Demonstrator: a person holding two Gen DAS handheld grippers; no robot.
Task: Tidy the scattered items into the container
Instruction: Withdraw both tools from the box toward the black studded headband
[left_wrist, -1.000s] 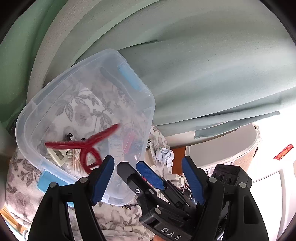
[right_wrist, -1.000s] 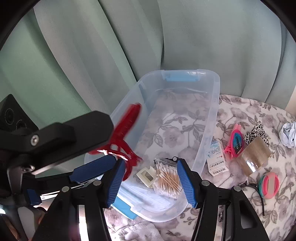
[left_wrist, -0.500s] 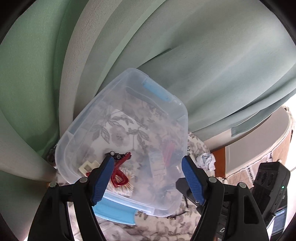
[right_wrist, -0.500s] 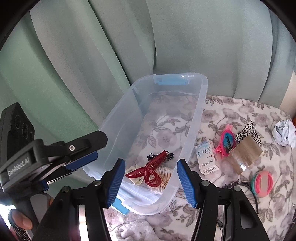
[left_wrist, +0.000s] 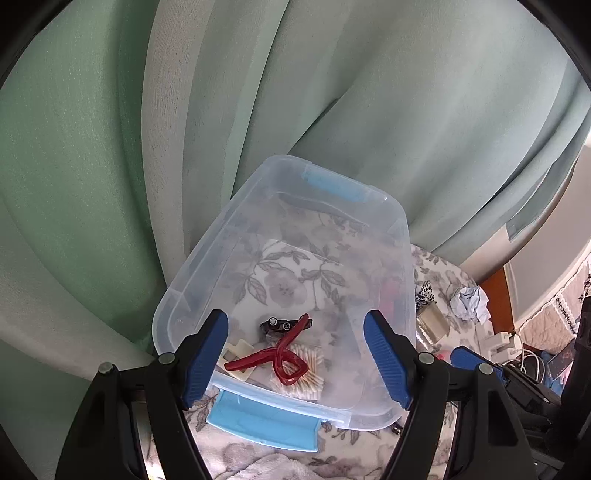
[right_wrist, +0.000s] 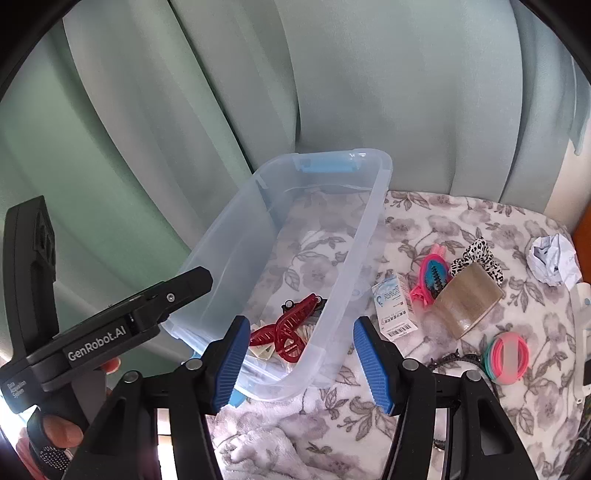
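Holding both tools above a flowered blanket (right_wrist: 424, 417), we list what lies under them. Our left gripper (left_wrist: 295, 358) has its blue fingers (left_wrist: 205, 356) spread wide with nothing between them; our right gripper (right_wrist: 297, 363) stands likewise apart and empty.

Container: a clear plastic bin (right_wrist: 369, 221) with blue handles, one at the far end (right_wrist: 327, 164) and one at the near end (left_wrist: 264, 422). Its long axis runs away from us toward the green curtain (right_wrist: 332, 74), leaning rightward in the right wrist view.

Inside the bin, all at its near end:
- a red hair claw (right_wrist: 286, 330), lying flat, its long axis slanting from near-left to far-right, the teeth visible in the right wrist view;
- a small black clip (left_wrist: 279, 325), touching the claw's far tip;
- a packet of cotton swabs (left_wrist: 306, 373), under the claw;
- a cream plastic piece (left_wrist: 236, 354), beside the claw on the left.

Outside, on the blanket to the right of the bin:
- a small white box (right_wrist: 393, 308), just beside the bin wall;
- a pink and blue clip (right_wrist: 430, 275);
- a roll of brown tape (right_wrist: 469, 301);
- a spotted hair tie (right_wrist: 476, 254);
- a stack of pink hair bands (right_wrist: 508, 356);
- a black headband (right_wrist: 456, 358);
- crumpled paper (right_wrist: 554, 258).
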